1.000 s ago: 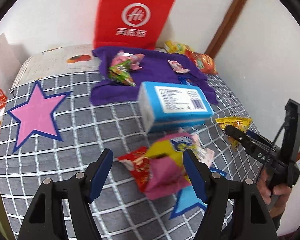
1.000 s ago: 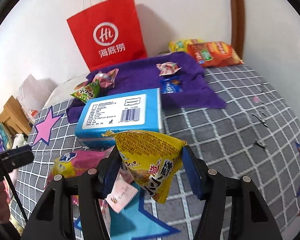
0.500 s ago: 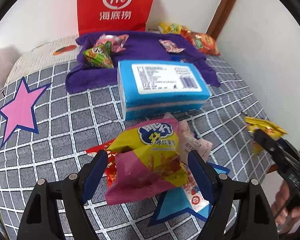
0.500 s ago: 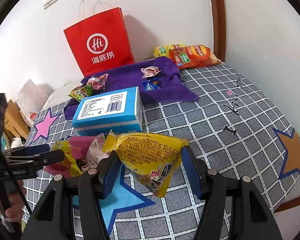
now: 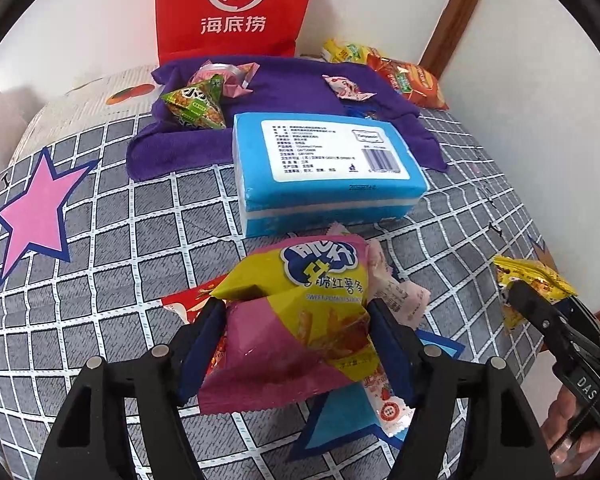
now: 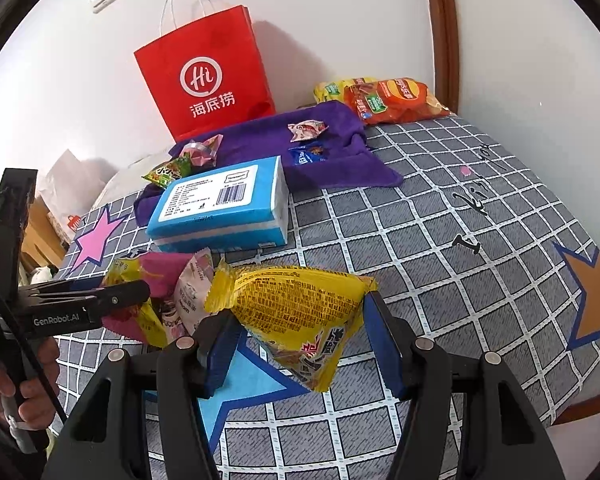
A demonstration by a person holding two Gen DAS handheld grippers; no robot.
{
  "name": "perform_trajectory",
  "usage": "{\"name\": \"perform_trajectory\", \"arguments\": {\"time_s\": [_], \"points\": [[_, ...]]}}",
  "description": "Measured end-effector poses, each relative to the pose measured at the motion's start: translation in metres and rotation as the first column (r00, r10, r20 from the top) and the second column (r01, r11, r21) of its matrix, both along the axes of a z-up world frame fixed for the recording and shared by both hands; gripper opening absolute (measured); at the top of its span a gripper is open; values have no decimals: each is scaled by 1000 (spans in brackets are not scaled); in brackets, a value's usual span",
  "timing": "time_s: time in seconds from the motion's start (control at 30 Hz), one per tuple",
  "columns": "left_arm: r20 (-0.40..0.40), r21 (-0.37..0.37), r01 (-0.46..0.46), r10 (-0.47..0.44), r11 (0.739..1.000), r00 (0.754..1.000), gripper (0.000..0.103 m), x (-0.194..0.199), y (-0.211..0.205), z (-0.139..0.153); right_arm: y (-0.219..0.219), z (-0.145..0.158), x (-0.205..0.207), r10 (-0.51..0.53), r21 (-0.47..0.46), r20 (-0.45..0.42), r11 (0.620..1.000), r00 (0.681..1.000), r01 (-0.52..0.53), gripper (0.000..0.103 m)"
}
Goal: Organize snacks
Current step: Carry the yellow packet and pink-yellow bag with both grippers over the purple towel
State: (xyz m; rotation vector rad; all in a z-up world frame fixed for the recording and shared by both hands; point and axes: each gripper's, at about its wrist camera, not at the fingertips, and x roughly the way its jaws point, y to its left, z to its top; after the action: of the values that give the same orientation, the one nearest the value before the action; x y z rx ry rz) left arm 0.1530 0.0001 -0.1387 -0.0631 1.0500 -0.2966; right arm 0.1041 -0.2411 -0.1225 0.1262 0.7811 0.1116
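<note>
Left wrist view: the left gripper [image 5: 296, 320] has just squeezed in on the pink and yellow bag [image 5: 296, 320], at 6 o'clock. It is puffy and could slip.

Right wrist view: the right gripper [image 6: 296, 336] pinches the yellow bag [image 6: 300, 312], at 6 o'clock; it dangles and might drop.

L gripper [image 5: 296, 328] pitched steeply down, blue pads [image 5: 204, 336] against both sides of a pink-yellow sweet potato stick bag [image 5: 300, 320]; jaws have just been closing on it, bag between them. R gripper [image 6: 300, 336] angled down less steeply, pads clamped on a yellow snack packet [image 6: 296, 308]. In R wrist view, person's L hand [image 6: 16, 384] wraps the L gripper's handle. In L wrist view, R hand [image 5: 568, 428] grips the other handle at lower right edge.
</note>
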Motion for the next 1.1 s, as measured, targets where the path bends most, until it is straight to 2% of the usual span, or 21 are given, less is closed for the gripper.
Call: {"name": "perform_trajectory", "arguments": {"time_s": [0.23,0.67,0.9,1.1], "points": [[58,-10,14,-14,1000,998,69,-17,5,18,2,5,-6,-3,-8,3,1000,1000,3,60],[147,-90,45,-32,995,989,69,-43,19,58,18,37,-31,5,-12,37,1000,999,-5,59],[177,-95,51,-34,994,984,69,-37,18,75,25,57,-36,16,-48,67,999,998,-13,59],[204,-74,33,-17,997,979,69,-19,25,89,34,69,-19,50,-55,84,997,995,-45,59]]}}
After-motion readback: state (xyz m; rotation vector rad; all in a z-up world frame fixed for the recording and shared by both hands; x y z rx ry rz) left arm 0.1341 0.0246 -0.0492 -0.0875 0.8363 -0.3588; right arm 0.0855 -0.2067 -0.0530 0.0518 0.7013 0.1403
